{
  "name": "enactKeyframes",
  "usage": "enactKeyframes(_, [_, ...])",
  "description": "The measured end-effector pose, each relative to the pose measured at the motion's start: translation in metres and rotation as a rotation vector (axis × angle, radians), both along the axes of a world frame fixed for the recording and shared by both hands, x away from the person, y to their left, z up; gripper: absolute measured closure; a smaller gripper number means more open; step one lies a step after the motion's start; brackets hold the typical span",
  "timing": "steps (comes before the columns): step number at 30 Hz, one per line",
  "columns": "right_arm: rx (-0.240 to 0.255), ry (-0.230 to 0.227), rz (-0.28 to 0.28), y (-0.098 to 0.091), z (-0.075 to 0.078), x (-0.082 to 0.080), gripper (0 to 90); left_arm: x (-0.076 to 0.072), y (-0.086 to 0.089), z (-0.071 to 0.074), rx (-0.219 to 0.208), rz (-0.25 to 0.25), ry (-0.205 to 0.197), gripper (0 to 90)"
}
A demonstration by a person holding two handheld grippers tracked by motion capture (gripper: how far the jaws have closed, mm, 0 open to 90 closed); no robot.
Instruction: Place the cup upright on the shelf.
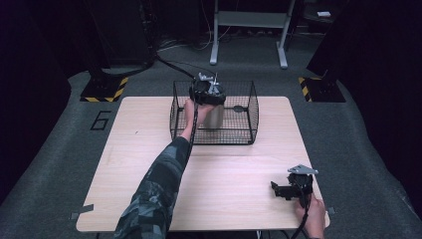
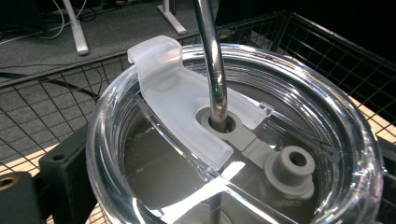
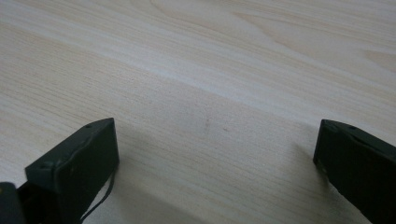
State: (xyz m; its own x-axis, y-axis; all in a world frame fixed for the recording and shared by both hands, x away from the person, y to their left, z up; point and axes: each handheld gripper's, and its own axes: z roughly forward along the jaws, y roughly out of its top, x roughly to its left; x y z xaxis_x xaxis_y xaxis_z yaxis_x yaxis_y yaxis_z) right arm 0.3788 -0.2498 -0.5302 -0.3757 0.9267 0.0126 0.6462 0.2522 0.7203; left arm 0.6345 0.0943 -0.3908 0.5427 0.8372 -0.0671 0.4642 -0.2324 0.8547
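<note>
The pale wooden table (image 1: 149,149) carries a black wire-mesh basket (image 1: 249,117) at its far edge, and inside it the left gripper (image 1: 207,92) is clamped on a steel tumbler with a clear lid and metal straw (image 1: 215,115). I'd lower it level and release only once its base sits flat. The left gripper view adds the lid's frosted slider (image 2: 180,100) and a grey plug (image 2: 292,163). Near me, the right gripper (image 3: 215,154) rests on bare wood, jaws apart.

The pale wooden table (image 1: 239,169) is lit brightly from above, while the surroundings are left nearly black. Glare is seen on the clear plastic tumbler lid (image 2: 187,98). Near black jaws are blurred.
</note>
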Motion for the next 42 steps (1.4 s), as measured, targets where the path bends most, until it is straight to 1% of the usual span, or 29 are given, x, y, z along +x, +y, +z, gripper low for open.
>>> enactKeyframes(2, [-0.001,-0.002,0.001,0.000,0.000,0.000,0.0,0.001,-0.002,-0.003,-0.011,0.004,0.001,3.4])
enactKeyframes(5, [-0.003,-0.001,0.003,0.000,0.000,0.000,0.0,0.001,-0.004,-0.005,0.003,0.005,0.006,3.5])
enactKeyframes(10, [-0.003,-0.002,0.001,0.000,0.000,0.000,0.0,0.003,-0.005,-0.009,0.005,0.008,0.010,3.5])
enactKeyframes(15, [-0.002,-0.001,0.001,0.000,0.000,0.000,0.0,0.003,-0.006,-0.012,0.020,0.011,0.017,3.4])
enactKeyframes(18, [-0.005,-0.006,-0.003,0.000,0.000,0.000,0.0,0.003,-0.005,-0.015,0.014,0.006,0.018,3.4])
enactKeyframes(20, [-0.005,-0.006,-0.003,0.000,0.000,0.000,0.0,0.003,-0.004,-0.015,0.024,0.000,0.020,3.4])
enactKeyframes(21, [-0.005,-0.006,-0.003,0.000,0.000,0.000,0.0,0.003,-0.004,-0.015,0.017,0.002,0.018,3.5])
enactKeyframes(23, [-0.005,-0.006,-0.004,0.000,0.000,0.000,0.0,0.002,-0.003,-0.015,0.022,-0.002,0.020,3.4])
enactKeyframes(25, [-0.006,-0.007,-0.003,0.000,0.000,0.000,0.0,-0.001,-0.004,-0.016,0.034,-0.014,0.009,3.4])
enactKeyframes(27, [-0.005,-0.005,-0.004,0.000,0.000,0.000,0.0,-0.005,-0.005,-0.017,0.065,-0.028,-0.002,3.5])
enactKeyframes(28, [-0.005,-0.007,-0.006,0.000,0.000,0.000,0.0,-0.007,-0.006,-0.018,0.053,-0.026,-0.007,3.4])
enactKeyframes(30, [-0.006,-0.007,-0.006,0.000,0.000,0.000,0.0,-0.008,-0.003,-0.018,0.052,-0.031,-0.005,3.4])
enactKeyframes(31, [-0.005,-0.007,-0.006,0.000,0.000,0.000,0.0,-0.009,-0.002,-0.018,0.062,-0.035,-0.001,3.4])
enactKeyframes(32, [-0.005,-0.007,-0.006,0.000,0.000,0.000,0.0,-0.009,-0.003,-0.018,0.052,-0.026,-0.001,3.4])
enactKeyframes(33, [-0.005,-0.007,-0.006,0.000,0.000,0.000,0.0,-0.010,-0.003,-0.018,0.052,-0.030,-0.003,3.4])
enactKeyframes(36, [-0.005,-0.007,-0.006,0.000,0.000,0.000,0.0,-0.012,-0.004,-0.017,0.067,-0.028,-0.003,3.4])
enactKeyframes(41, [-0.005,-0.007,-0.006,0.000,0.000,0.000,0.0,-0.012,-0.004,-0.018,0.070,-0.027,-0.005,3.4])
enactKeyframes(42, [-0.005,-0.007,-0.006,0.000,0.000,0.000,0.0,-0.012,-0.004,-0.017,0.071,-0.030,-0.001,3.4])
